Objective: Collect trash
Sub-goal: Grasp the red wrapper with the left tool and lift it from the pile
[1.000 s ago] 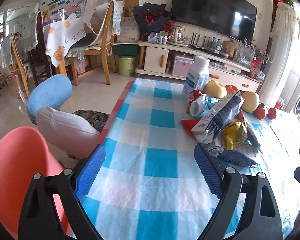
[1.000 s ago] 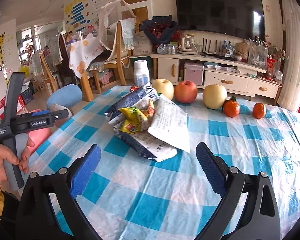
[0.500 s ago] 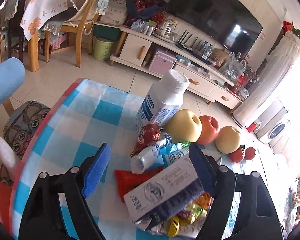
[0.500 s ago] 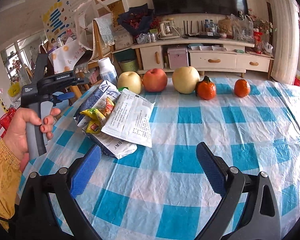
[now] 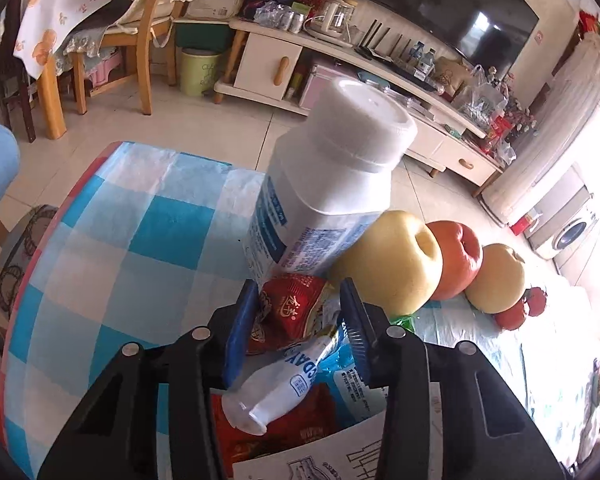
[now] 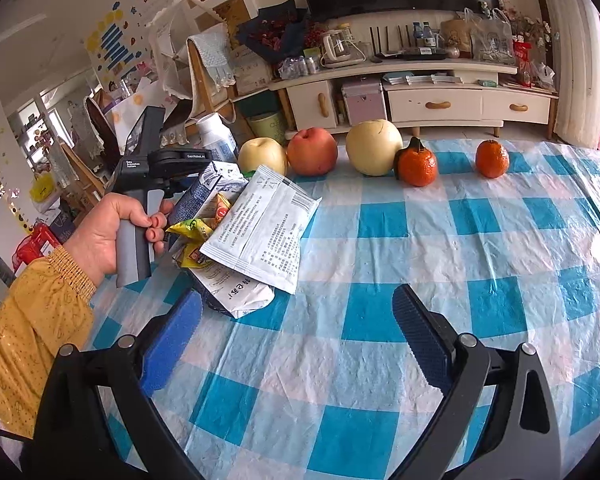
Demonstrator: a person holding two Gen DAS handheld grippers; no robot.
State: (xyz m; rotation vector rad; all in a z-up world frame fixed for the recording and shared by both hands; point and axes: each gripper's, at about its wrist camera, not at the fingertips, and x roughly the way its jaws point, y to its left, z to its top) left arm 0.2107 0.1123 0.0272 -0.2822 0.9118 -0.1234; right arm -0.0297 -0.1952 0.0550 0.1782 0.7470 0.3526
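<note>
A heap of trash wrappers (image 6: 252, 232) lies on the blue checked tablecloth (image 6: 440, 240). In the left wrist view my left gripper (image 5: 299, 292) points down into the heap's far end. Its jaws are closing around a red snack wrapper (image 5: 290, 312), which sits between the blue pads, and no firm pinch shows. A small white drink bottle (image 5: 276, 388) lies just below the wrapper. A big white bottle (image 5: 332, 184) stands right behind it. My right gripper (image 6: 297, 296) hovers open over bare cloth, near the heap's front edge, with nothing between its fingers.
A row of fruit lines the table's far edge: a yellow apple (image 6: 262, 156), a red apple (image 6: 312, 152), a pale pear (image 6: 374, 148) and two oranges (image 6: 418, 164). A hand in a yellow sleeve (image 6: 40, 312) grips the left tool. Chairs stand left of the table.
My left gripper moved forward over the table to the heap's far end, tilted down, and its jaws narrowed around the red wrapper. The right gripper shifted slightly and stayed open.
</note>
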